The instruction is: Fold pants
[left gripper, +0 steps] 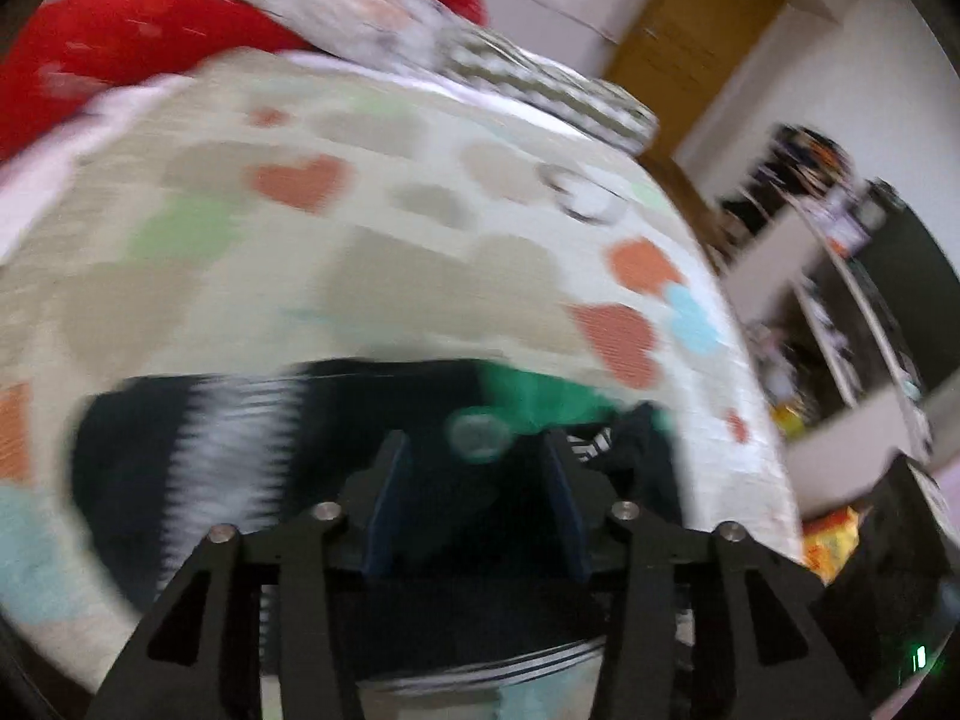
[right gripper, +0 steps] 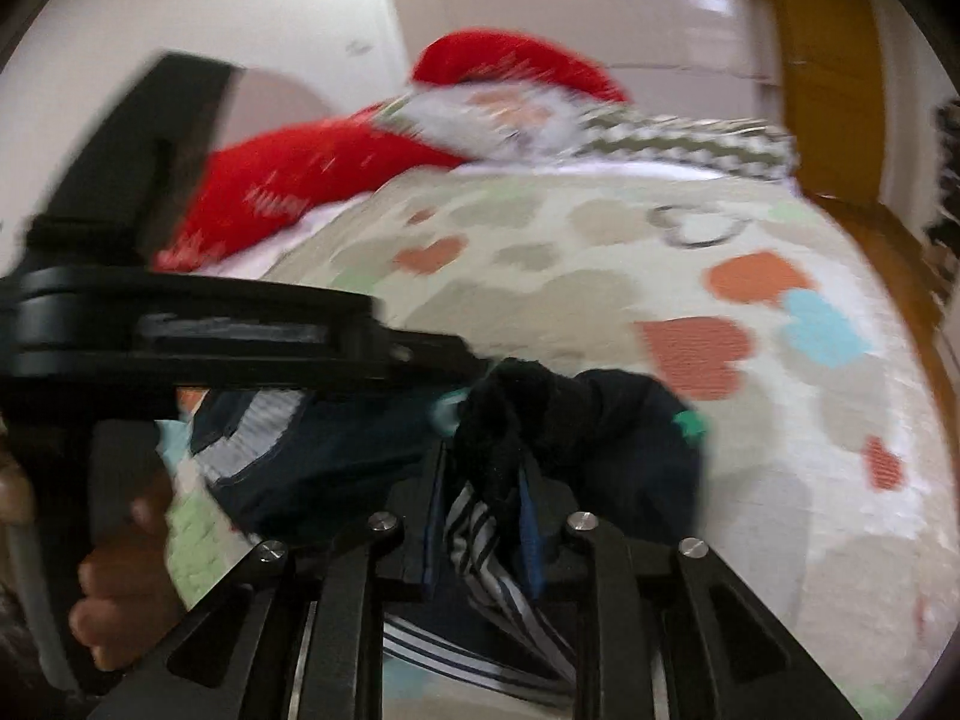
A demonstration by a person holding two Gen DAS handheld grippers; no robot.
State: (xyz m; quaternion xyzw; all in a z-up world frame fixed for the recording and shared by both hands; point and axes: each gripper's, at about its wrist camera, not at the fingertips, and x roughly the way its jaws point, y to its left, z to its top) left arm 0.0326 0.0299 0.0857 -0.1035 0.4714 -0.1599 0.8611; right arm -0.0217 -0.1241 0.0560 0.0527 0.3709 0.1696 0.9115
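Item, left of the pants: a red plush Santa-figure cushion (left gripper: 150, 36), soft and rounded, is seen at the head of the bed, well beyond the pants, with a grey-and-white zigzag-patterned pillow (left gripper: 540, 84) just beside it to the right. Both appear to have been set aside so that the middle of the bed is left as working surface.

Item, bearing the pants: a cream knitted bedcover with orange, green and blue heart shapes (left gripper: 360, 276), coarse in weave, is spread flat over the bed.

Item, central: the dark navy fabric pants with white-striped trim and a green patch (left gripper: 372, 420) are laid on the near part of the bedcover, bunched rather than flat. Limp, soft cloth is judged, likely to sag where unsupported.

Item, over the pants: the left tool (left gripper: 474, 450) is held with its jaws spread apart and nothing between them, poised above the dark cloth, presumably for a fresh hold.

Item, at the pants' right portion: the right tool (right gripper: 483, 480) is closed upon a gathered fold of the pants, striped lining being visible between the blue-padded fingers (right gripper: 531, 516). The fold is judged to be lifted so that it may be carried across.

Much is blurred; the fold's stage cannot be told.
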